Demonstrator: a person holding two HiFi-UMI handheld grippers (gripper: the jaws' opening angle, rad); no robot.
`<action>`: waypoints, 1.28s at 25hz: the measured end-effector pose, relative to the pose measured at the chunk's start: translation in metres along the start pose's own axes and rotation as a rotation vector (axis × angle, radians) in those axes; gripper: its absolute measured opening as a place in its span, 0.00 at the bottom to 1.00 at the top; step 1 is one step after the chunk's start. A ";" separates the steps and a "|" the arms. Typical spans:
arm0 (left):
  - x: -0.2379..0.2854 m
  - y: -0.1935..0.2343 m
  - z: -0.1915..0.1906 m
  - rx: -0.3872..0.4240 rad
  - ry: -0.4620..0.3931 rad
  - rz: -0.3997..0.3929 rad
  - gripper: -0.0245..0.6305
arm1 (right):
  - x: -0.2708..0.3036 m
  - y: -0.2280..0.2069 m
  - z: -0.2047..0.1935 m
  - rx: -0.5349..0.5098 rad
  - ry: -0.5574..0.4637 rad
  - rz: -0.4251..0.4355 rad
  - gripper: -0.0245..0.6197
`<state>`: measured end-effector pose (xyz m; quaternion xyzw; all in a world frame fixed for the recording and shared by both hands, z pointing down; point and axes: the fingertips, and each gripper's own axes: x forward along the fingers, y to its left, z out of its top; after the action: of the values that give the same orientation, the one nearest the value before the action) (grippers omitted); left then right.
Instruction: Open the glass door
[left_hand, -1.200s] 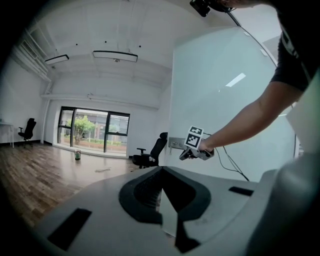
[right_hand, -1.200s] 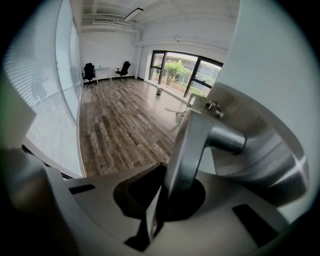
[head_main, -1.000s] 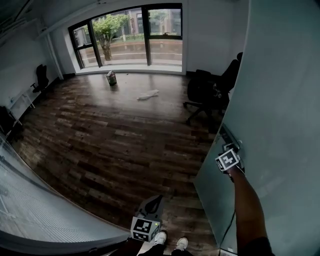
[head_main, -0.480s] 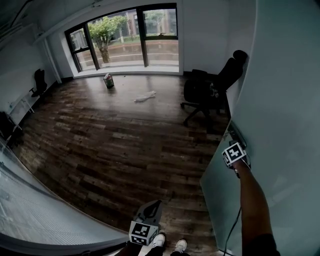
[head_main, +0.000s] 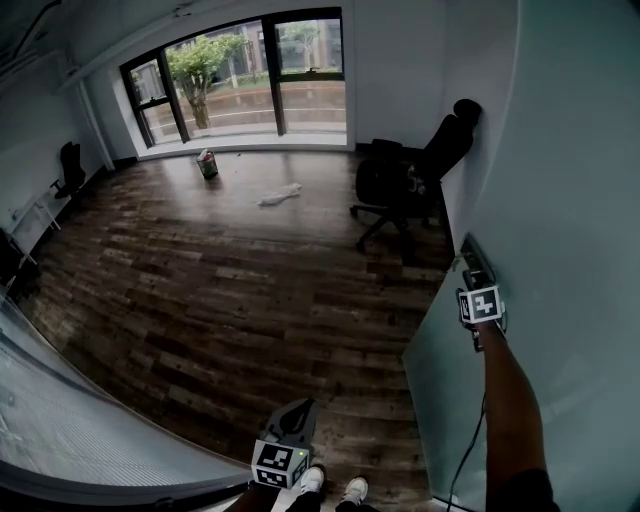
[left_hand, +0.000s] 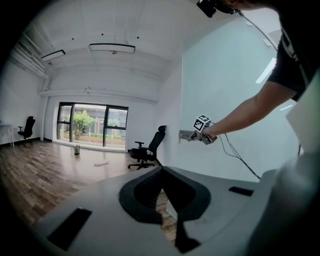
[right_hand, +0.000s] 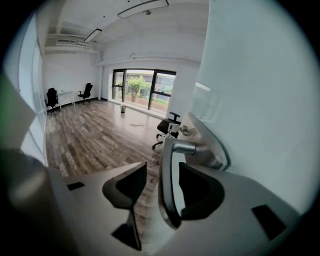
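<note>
The frosted glass door (head_main: 560, 200) stands swung open along the right side of the head view. Its metal lever handle (head_main: 471, 258) sits at the door's edge. My right gripper (head_main: 476, 278) is at the handle, held out on a bare arm. In the right gripper view the handle (right_hand: 166, 190) stands between the jaws of the right gripper (right_hand: 164, 167), which are opening, with a gap beside the left pad. My left gripper (head_main: 283, 450) hangs low by the person's feet, away from the door. In its own view the left gripper (left_hand: 161, 172) is shut on nothing.
A black office chair (head_main: 400, 185) stands against the wall just beyond the door. A can (head_main: 207, 163) and a white scrap (head_main: 278, 195) lie on the wood floor near the big window (head_main: 240, 85). A frosted glass panel (head_main: 80, 420) runs along the lower left.
My right gripper has moved right and slightly up along with the door's edge, and the door has swung further open. The left gripper has drifted a little lower and leftward.
</note>
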<state>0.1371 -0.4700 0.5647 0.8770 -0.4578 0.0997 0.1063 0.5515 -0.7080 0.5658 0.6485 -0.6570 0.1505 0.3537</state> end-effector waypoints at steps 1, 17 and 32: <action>-0.001 -0.002 -0.001 0.004 -0.003 -0.002 0.04 | -0.007 -0.007 -0.003 -0.004 -0.037 -0.044 0.34; -0.019 -0.063 0.002 0.019 -0.036 0.015 0.04 | -0.232 0.061 -0.064 0.220 -0.599 -0.058 0.23; -0.128 -0.119 -0.016 0.015 -0.091 -0.066 0.04 | -0.402 0.220 -0.175 0.154 -0.618 0.005 0.06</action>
<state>0.1624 -0.2992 0.5334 0.8961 -0.4320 0.0593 0.0822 0.3506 -0.2687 0.4811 0.6869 -0.7216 -0.0034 0.0867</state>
